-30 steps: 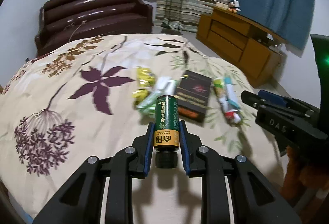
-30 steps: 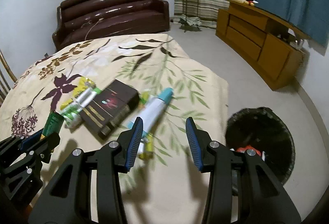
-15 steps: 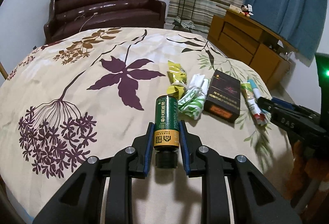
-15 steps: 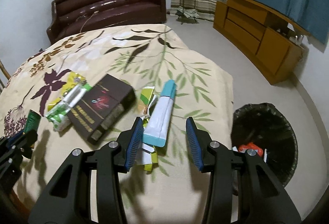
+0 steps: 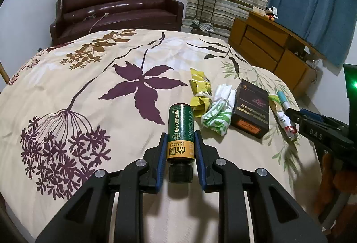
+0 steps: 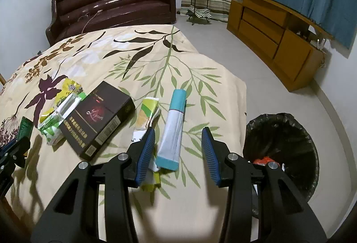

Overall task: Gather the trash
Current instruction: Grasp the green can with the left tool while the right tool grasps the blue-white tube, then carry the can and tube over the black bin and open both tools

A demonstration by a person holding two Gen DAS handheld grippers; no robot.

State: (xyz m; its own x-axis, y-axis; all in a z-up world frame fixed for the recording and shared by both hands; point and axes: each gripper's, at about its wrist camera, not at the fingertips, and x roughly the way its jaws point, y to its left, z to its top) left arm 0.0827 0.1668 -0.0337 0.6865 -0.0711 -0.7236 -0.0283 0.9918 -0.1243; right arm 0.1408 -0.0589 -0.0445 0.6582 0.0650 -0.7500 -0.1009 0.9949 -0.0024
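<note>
Left gripper (image 5: 180, 149) pinching a glossy green-and-gold cylindrical bottle (image 5: 180, 133) at lower centre, right gripper (image 6: 178, 149) spread around a soft white-and-teal tube (image 6: 174, 131) lying flat on the floral fabric bedspread (image 6: 138, 57), crinkly black-lined round bin (image 6: 290, 131) at lower right.

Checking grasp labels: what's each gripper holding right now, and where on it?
Left gripper is shut on the green bottle, pads on its yellow-labelled end near the black cap. Right gripper holds nothing: it is open around the white-and-teal tube.

Each hand-held gripper (image 5: 180, 144) (image 6: 178, 149) is matte black plastic with ribbed blue pads (image 6: 146, 153). Silver screws (image 5: 141, 162) stud the linkages. White "DAS" lettering (image 5: 315, 131) marks one, at right.
</note>
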